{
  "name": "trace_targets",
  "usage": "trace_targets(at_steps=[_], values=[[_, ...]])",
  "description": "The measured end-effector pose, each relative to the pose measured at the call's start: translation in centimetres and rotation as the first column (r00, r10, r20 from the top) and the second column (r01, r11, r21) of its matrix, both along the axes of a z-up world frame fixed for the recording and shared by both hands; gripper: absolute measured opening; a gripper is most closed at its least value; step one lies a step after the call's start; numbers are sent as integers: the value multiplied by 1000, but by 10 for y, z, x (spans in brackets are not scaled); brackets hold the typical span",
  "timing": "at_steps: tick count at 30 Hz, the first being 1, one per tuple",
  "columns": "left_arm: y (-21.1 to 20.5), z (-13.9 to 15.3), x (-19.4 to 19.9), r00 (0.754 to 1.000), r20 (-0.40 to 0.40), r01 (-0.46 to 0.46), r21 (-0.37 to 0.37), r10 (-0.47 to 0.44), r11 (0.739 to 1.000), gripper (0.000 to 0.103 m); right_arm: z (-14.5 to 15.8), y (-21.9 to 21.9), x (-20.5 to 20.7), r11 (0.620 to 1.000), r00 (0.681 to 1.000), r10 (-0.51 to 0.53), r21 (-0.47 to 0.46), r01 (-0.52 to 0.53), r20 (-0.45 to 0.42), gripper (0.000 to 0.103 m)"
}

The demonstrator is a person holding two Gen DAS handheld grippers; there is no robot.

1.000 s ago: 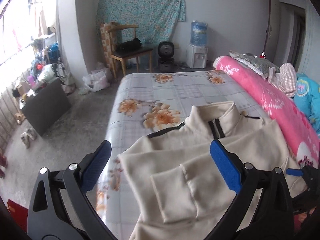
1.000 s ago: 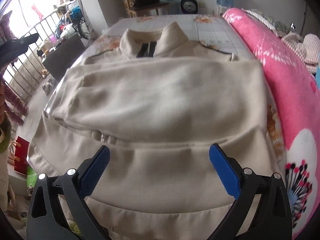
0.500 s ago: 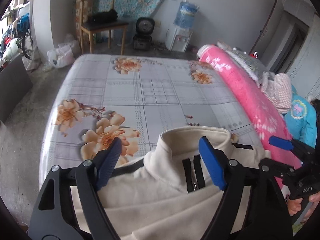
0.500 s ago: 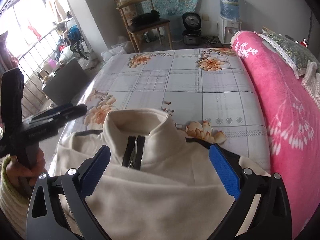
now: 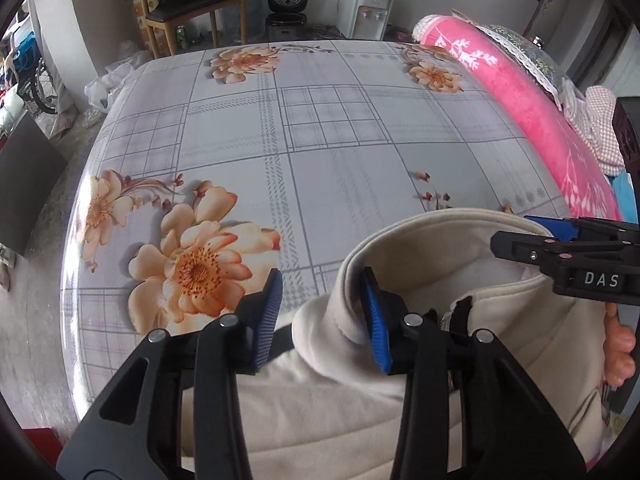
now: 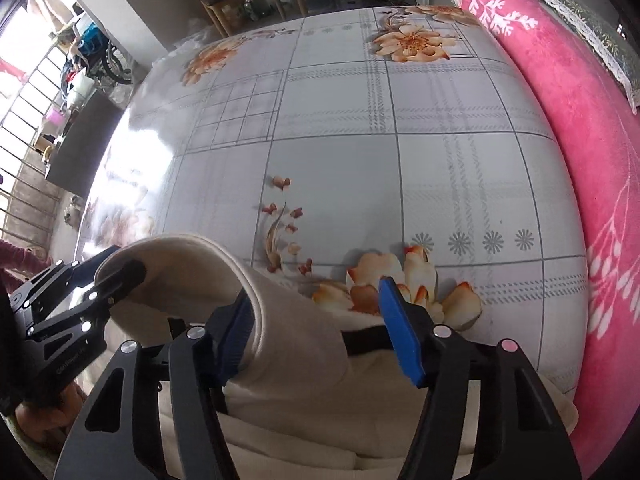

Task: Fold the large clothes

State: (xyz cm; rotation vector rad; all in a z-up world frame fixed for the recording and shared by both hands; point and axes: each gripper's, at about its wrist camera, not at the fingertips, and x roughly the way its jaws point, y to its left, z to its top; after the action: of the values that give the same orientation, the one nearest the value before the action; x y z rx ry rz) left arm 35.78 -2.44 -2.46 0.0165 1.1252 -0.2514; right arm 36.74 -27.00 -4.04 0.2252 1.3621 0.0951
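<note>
A cream zip-neck jacket lies on the bed with its stand-up collar nearest the cameras. My left gripper points down at the collar's left side. Its jaws are closing, with the collar fold between them: the right pad sits inside the collar, the left pad stands just clear outside. My right gripper straddles the collar's right side, also closing. One pad is inside the collar and the other stands apart over the sheet. Each gripper shows in the other's view: right gripper, left gripper.
The floral grey-checked bed sheet stretches ahead of the collar. A rolled pink blanket runs along the bed's right side. Past the bed's far end stand a wooden chair, a black cooker and a water dispenser.
Both grippers travelled from the jacket's body up to its collar and sank toward it. Their jaws narrowed from wide open, and the collar now sits between them.
</note>
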Motion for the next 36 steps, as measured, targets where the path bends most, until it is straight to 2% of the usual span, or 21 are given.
trace_targets(at_steps=[3,6,7,8,10,12,15,19,23,28,32,33,35,36], values=[[6,5,-10,999,-27,19,-27,-20,999,38,10,-4,-15,999,1000,27,21,-27,2,49],[9,6,-20,999,-32,28,-19,-29,999,36,15,-6,-28,999,999,51,17,-51,3,33],[10,7,-23,999,-31,30,-23,-30,999,27,15,-6,-32,998,998,58,18,-58,0,23],[10,8,-28,999,-35,38,-38,-39,999,17,16,-7,-35,998,998,61,22,-61,0,19],[7,14,-39,998,-15,58,-30,-59,998,11,23,-4,-44,997,997,79,13,-79,26,11],[2,27,-53,996,32,87,-7,-87,996,9,34,-1,-52,995,993,99,3,-99,59,8],[0,54,-81,988,105,112,10,-113,994,8,61,4,-74,991,982,134,-31,-132,131,7],[2,85,-126,972,183,151,-8,-147,988,8,93,5,-113,983,959,185,-55,-177,216,7],[-1,92,-167,960,216,182,-6,-176,983,8,105,9,-155,973,941,230,-85,-215,249,7],[-10,71,-214,943,258,195,86,-211,977,8,91,23,-199,953,916,286,-180,-243,280,7],[-19,32,-228,947,232,190,156,-223,969,9,62,34,-220,928,904,315,-293,-230,289,9],[-19,23,-228,950,224,186,157,-218,970,10,52,34,-224,927,906,314,-299,-227,283,12],[-18,5,-226,960,195,171,158,-201,972,11,35,31,-227,928,924,296,-302,-219,241,33],[-16,-1,-224,964,183,165,147,-190,975,11,32,30,-229,931,930,285,-297,-211,233,36]])
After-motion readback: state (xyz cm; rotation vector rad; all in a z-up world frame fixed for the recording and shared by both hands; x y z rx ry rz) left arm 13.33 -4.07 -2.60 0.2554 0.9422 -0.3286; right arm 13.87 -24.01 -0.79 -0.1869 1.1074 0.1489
